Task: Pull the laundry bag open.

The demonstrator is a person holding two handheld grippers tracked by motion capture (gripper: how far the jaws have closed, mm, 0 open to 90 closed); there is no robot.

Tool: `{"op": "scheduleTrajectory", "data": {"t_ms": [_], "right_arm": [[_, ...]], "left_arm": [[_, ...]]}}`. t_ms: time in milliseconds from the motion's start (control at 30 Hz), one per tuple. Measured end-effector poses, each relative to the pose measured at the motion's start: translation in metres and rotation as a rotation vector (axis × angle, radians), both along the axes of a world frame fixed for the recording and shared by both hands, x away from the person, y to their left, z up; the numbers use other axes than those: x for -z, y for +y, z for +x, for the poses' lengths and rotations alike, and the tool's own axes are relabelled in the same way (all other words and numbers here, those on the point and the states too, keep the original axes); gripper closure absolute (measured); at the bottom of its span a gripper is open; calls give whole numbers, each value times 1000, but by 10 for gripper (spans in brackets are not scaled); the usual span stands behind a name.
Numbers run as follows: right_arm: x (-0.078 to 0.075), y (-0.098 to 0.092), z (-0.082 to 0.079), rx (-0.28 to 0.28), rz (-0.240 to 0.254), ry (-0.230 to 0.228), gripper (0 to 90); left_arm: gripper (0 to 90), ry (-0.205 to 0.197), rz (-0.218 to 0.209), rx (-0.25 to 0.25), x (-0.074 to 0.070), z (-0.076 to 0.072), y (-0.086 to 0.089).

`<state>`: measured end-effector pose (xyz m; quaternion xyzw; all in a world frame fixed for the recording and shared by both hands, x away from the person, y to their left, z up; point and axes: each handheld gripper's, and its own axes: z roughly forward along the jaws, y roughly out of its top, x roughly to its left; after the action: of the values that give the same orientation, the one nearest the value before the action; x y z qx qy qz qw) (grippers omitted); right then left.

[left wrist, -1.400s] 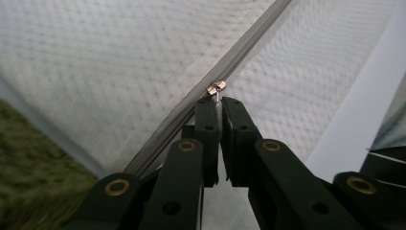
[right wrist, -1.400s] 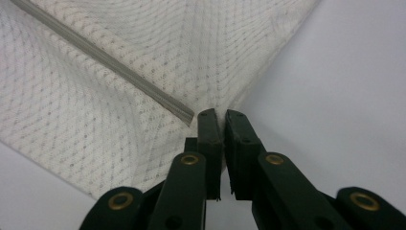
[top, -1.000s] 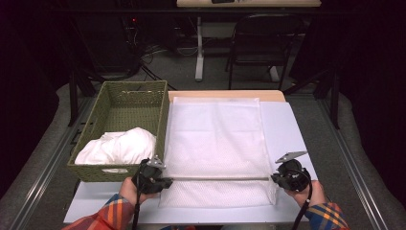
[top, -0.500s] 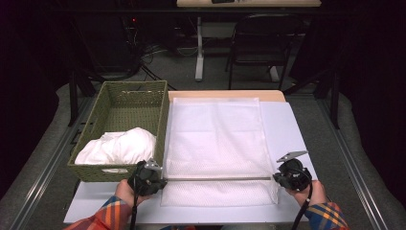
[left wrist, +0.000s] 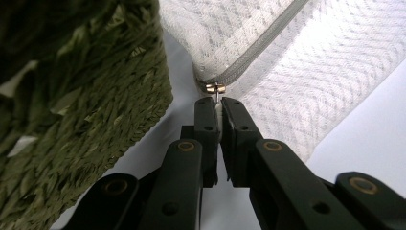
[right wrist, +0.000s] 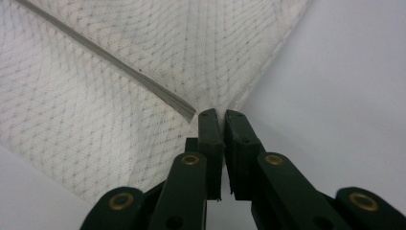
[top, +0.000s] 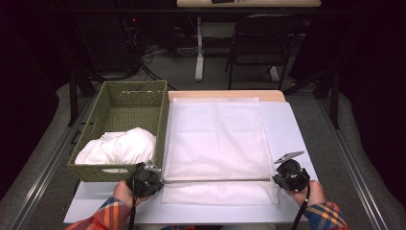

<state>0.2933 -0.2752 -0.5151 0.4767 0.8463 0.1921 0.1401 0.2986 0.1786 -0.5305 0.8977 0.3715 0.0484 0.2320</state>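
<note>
While my left gripper (left wrist: 218, 106) stays clenched on the small metal zipper pull (left wrist: 214, 89) at the near left corner of the flat white mesh laundry bag (top: 215, 143), my right gripper (right wrist: 220, 117) is clamped on the bag's near right corner, the grey zipper (top: 215, 180) stretched taut between them. The bag lies on the pale white table (top: 292, 124), its left edge just beside the green woven basket (top: 119, 100) holding crumpled white cloth (top: 117, 146). Bare table runs along the bag's right edge and near edge.

White mesh bag (top: 215, 143), grey zip (left wrist: 258, 48), olive woven basket (top: 119, 103), seemingly plaid sleeves (top: 103, 221)
</note>
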Motion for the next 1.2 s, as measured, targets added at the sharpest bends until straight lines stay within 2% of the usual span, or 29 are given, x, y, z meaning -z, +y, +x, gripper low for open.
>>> {"op": "scheduleTrajectory", "data": {"t_ms": [233, 367, 633, 667, 700, 733, 767, 800, 900, 933, 1000, 1033, 1067, 1200], "right_arm": [[0, 0, -1, -19, -1, 2, 852], [0, -1, -1, -20, 2, 5, 843], [-2, -3, -2, -29, 8, 9, 769], [-3, -3, -3, -45, 24, 10, 715], [-3, -3, -3, -45, 24, 10, 715], [-3, -3, -4, -49, 23, 8, 660], [-6, -4, -5, -69, 35, 9, 550], [-6, -4, -5, -69, 35, 9, 550], [-10, -5, -7, -75, 59, -15, 376], [-12, -5, -8, -87, 68, -24, 244], [-13, -2, -9, -92, 74, -37, 180], [-13, -2, -9, -92, 74, -37, 180], [-14, 2, -10, -112, 80, -46, 145], [-14, 8, -11, -136, 78, -60, 84]], "left_arm": [[781, 12, -6, 25, -2, -3, -1], [761, 18, -25, 28, -2, -4, -1], [688, 29, -60, 41, -5, -8, -3], [681, 29, -64, 43, -5, -8, -4], [681, 26, -73, 45, -4, -7, -6], [670, 34, -76, 51, -4, -7, -7], [658, 31, -77, 54, -4, -8, -9], [658, 32, -76, 71, -4, -9, -10], [593, 29, -80, 87, -5, -11, -10], [522, 20, -75, 93, -7, -11, -7], [424, 19, -73, 84, -8, -12, -3], [381, 19, -73, 84, -8, -12, -3], [355, 5, -78, 88, -10, -15, -1], [254, -9, -80, 105, -13, -21, 4]]}}
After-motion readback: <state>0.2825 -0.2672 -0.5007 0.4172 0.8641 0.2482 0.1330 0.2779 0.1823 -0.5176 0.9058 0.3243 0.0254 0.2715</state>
